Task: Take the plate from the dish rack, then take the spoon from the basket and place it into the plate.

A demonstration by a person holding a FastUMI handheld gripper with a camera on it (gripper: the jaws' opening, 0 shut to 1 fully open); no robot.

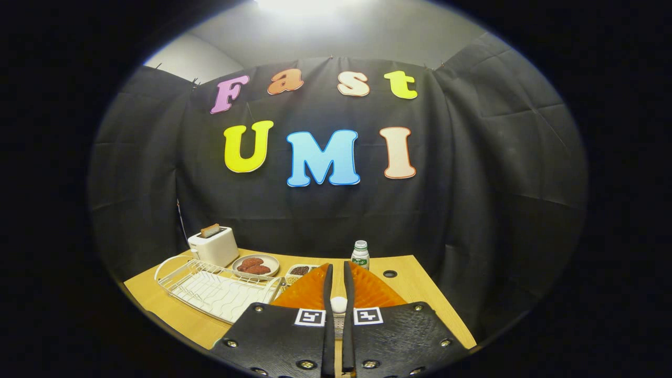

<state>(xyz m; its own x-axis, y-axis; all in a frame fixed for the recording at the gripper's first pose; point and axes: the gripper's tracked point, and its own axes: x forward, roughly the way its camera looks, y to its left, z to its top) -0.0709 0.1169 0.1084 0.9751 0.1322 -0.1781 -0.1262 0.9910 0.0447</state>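
Plate, orange and ribbed, sits edge-on between the fingers; both fingers look pressed on its rim, nearly closed, so it reads as grasped and lifted clear of the rack. A small white round thing low between the fingers, can't tell what it is. Spoon and basket: can't pick them out here.

Risks, as I judge them: the grip is on a thin rim only, so the plate could pivot or slip out if swung fast or tilted. The plate also blocks much of the forward view, so setting it down is half blind. It could clip the bottle just beyond it and knock it over, or land on the small tray of beans beside the rack. Set down too near the worktop edge and it could slide off.

Room: the rack takes up the left side, its wire rim close to the plate. Behind the rack stand a toaster and a dish of brown food, so the left and back-left are crowded. A dark hole in the worktop lies right of the bottle. Bare wood shows right of the plate toward the right edge, a narrow strip also in front of the rack. Black cloth wall close behind the worktop, little slack there. The right side looks like the best place to put the plate.
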